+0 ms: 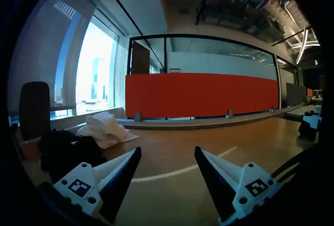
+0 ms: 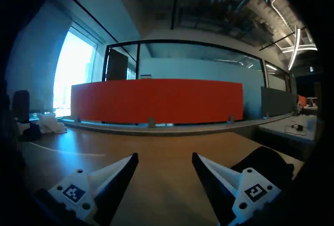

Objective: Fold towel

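A crumpled white towel lies in a heap on the wooden table, far left in the left gripper view, beside a dark cloth pile. My left gripper hovers low over the table, open, with nothing between its fingers; the towel is ahead and to its left. In the right gripper view the same white towel appears small at the far left. My right gripper is open over bare wood, with a black cloth just right of its right finger.
A red divider panel runs along the table's far edge. A white curved line is marked on the wood. A dark chair back stands at the left by the window. Another desk with small items stands at the right.
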